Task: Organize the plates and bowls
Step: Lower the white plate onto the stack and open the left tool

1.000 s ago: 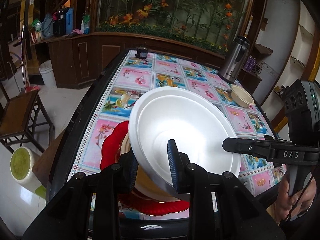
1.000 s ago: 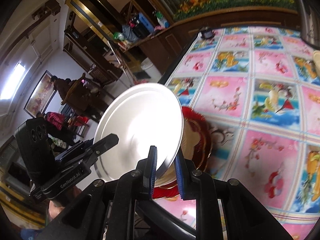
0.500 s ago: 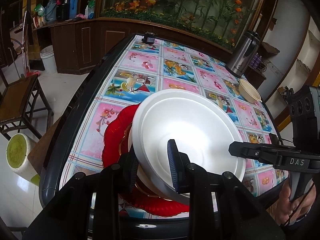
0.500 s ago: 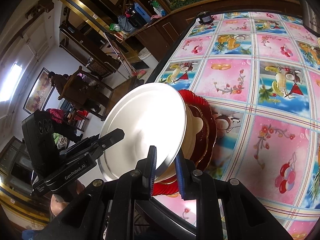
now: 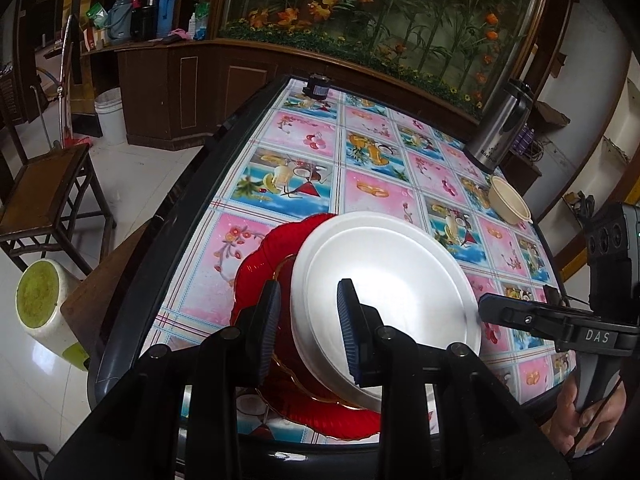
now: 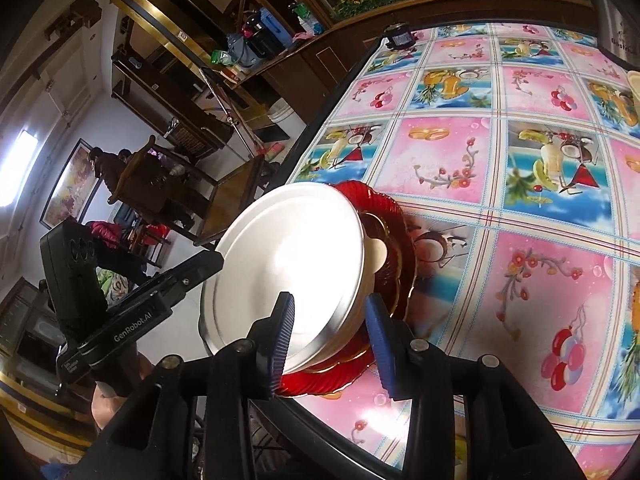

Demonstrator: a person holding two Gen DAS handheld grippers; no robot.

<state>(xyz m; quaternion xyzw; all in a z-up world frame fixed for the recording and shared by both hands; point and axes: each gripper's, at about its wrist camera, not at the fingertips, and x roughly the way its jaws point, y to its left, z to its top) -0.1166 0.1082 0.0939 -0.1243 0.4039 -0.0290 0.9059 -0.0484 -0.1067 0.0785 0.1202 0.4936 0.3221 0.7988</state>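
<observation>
- Carrying everything in play, the table (image 5: 384, 168) wears a fruit-and-flower patterned cloth, and the stack of dishes sits at its near left corner, likely so it can be built within easy reach of both hands.
- Lying flat on the cloth as the base of the stack, the red plate (image 5: 260, 264) has a scalloped rim that shows all round the dishes above it; being the widest piece, it makes a sensible bottom layer.
- Resting over a cream dish (image 6: 378, 254) that peeks out at its far edge, the white plate (image 5: 384, 280) sits tilted rather than level, which suggests it is not fully seated yet.
- The left tongs (image 5: 308, 328) straddle the white plate's near left rim with a gap showing on the outer side, so they look spread apart and not pinching.
- The right tongs (image 6: 332, 340) likewise stand parted around the plate's opposite rim, one finger over the plate and one outside it, which reads as a let-go at the end of a two-handed lowering.
- A steel thermos (image 5: 500, 128) stands at the far right edge, well apart from the stack.
- A beige bowl (image 5: 508, 200) waits near the thermos, seemingly the piece left to gather.
</observation>
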